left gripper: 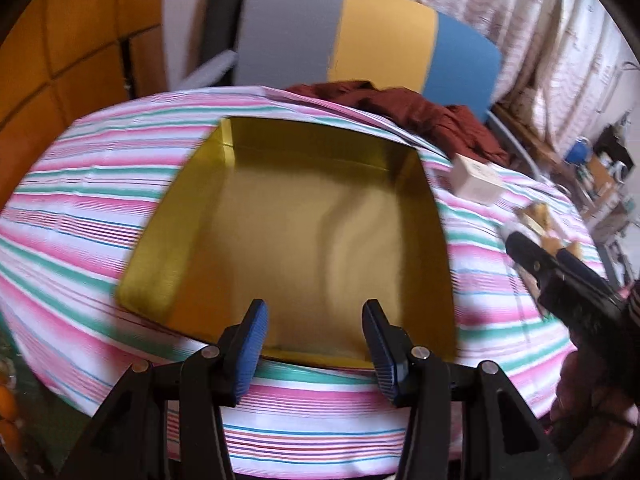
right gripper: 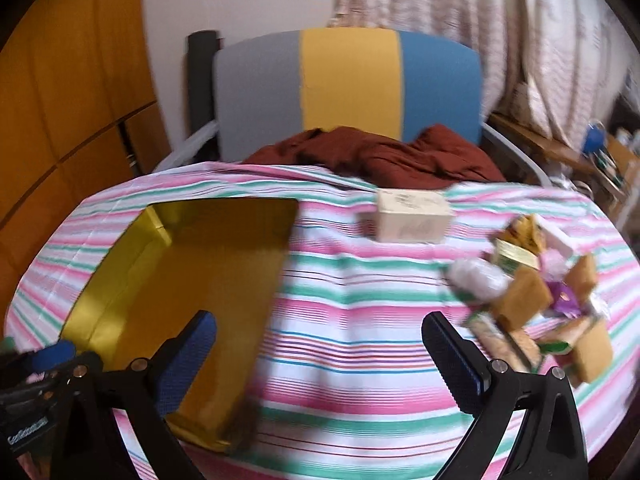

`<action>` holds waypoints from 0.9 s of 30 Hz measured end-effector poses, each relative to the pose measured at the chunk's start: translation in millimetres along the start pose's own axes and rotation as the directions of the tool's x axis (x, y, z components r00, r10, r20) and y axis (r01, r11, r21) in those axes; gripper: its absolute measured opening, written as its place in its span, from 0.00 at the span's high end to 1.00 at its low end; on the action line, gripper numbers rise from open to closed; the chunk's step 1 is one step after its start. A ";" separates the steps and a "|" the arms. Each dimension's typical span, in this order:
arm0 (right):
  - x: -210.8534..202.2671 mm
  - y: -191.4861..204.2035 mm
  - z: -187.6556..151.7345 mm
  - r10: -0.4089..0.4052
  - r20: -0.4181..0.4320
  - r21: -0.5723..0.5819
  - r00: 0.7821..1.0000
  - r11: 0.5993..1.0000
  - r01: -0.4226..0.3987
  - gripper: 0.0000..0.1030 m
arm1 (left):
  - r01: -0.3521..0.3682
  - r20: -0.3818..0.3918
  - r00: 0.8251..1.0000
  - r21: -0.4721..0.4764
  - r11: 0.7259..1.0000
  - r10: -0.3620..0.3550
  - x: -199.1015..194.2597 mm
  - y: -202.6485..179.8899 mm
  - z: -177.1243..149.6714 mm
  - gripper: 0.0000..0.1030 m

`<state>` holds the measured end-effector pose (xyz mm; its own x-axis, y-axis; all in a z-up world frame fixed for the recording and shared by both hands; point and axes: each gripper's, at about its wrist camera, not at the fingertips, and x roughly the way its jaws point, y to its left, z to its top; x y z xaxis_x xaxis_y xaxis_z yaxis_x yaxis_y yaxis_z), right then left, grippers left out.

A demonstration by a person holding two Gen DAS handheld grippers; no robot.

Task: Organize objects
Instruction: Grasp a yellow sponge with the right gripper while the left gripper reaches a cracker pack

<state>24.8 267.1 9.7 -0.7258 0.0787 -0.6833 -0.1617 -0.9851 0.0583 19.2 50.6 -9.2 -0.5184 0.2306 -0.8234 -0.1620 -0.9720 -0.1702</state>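
We see a gold tin (left gripper: 304,216) lying open-topped on the worktop (left gripper: 80,208), which is covered in a pink, green and white striped cloth, and we take that tin as our landmark. Nothing shows inside it in either view. Our left hand-held gripper (left gripper: 316,344) hangs over the tin's near edge with its blue-padded jaws spread apart and nothing between them. Our right hand-held gripper (right gripper: 320,356) is to the right of the tin, above bare striped cloth, its jaws spread wide and holding nothing; its left finger overlaps the tin's near right part in the right wrist view, though we cannot tell whether it touches. In the left wrist view the right hand-held gripper appears as a dark shape right of the tin, its tip near the small packets. A pale cream box (right gripper: 412,216) stands on the cloth to the right of the tin and towards its far side, well apart from it. Farther right of the tin, beyond the box, lies a loose heap of small wrapped packets (right gripper: 528,292): tan blocks, a clear-wrapped white piece, green-and-white wrappers and a purple one, several touching or overlapping each other; motion blur keeps us from reading any labels. Behind the tin, at the far edge of the worktop, a dark red cloth (right gripper: 384,156) is bunched up, and behind that stands a chair (right gripper: 348,80) with a grey, yellow and blue back.
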 end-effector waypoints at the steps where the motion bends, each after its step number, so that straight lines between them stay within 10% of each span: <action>1: -1.1 -13.6 -1.8 -0.001 0.001 0.030 1.000 1.000 0.001 0.00 | 0.027 -0.009 1.000 0.020 0.999 -0.026 3.1 -7.9 0.3 0.52; 13: -24.7 -151.1 -43.0 -0.202 0.015 0.179 0.979 0.964 0.196 0.07 | 0.250 -0.129 0.962 0.060 0.966 -0.241 21.6 -64.6 -1.6 0.52; 20: -28.2 -249.3 -56.4 -0.373 -0.021 0.166 0.928 0.914 0.371 0.13 | 0.266 -0.164 0.957 0.161 0.950 -0.240 24.1 -106.5 -0.7 0.52; 27: -4.4 -291.0 -71.5 -0.362 -0.105 0.057 0.926 0.928 0.368 0.14 | 0.328 -0.233 0.933 0.245 0.912 -0.273 38.8 -156.4 2.6 0.52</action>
<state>122.9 542.4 -56.3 -0.5440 0.4131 -0.7304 -0.4554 -0.8764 -0.1565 22.3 211.6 -13.1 -0.2437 0.4703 -0.8482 -0.5238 -0.7999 -0.2930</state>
